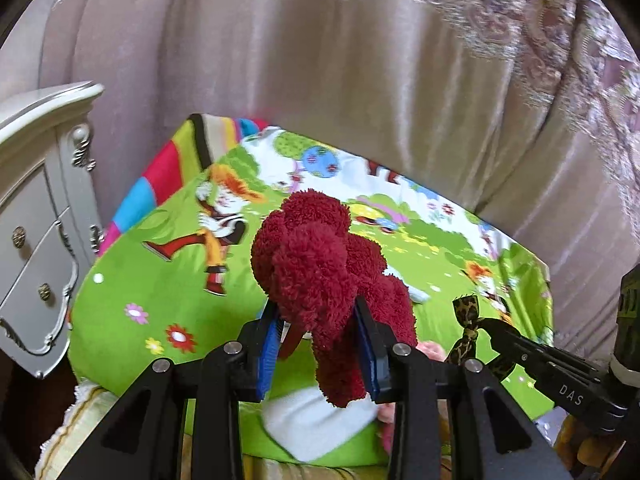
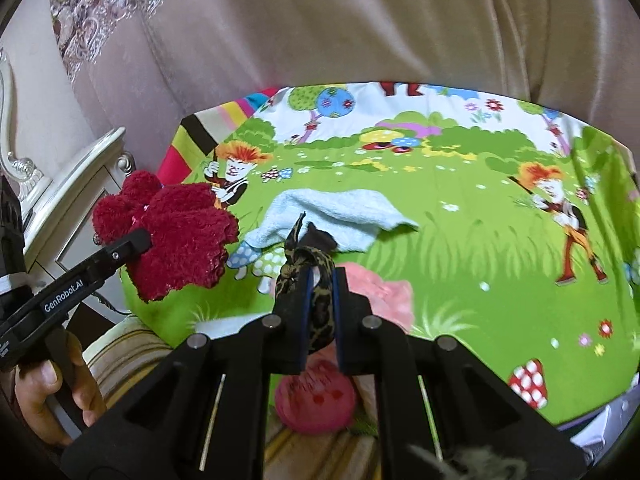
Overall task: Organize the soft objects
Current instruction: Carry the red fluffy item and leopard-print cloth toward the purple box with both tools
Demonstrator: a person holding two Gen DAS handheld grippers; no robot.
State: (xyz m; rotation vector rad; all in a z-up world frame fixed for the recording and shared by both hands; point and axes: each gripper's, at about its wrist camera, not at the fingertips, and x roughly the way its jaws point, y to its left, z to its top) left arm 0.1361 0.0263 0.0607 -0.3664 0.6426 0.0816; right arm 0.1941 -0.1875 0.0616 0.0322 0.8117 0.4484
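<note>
Green cartoon-print mat (image 1: 160, 280) against satin curtain (image 1: 320, 60); left gripper (image 1: 320, 344) clamps dark red fluffy cloth (image 1: 316, 256) above mat. Right view: right gripper (image 2: 322, 312) pinches leopard-print scarf (image 2: 308, 264) above mat; pale blue towel (image 2: 332, 212) on mat.

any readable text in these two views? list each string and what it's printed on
"DAS" – on the black body of the right hand-held gripper, seen from the left wrist view.
"GenRobot.AI" – on the black body of the left hand-held gripper, seen from the right wrist view.
Small white marks lower on that same body are too small to read.
The cartoon play mat shows pictures only, no lettering.
</note>
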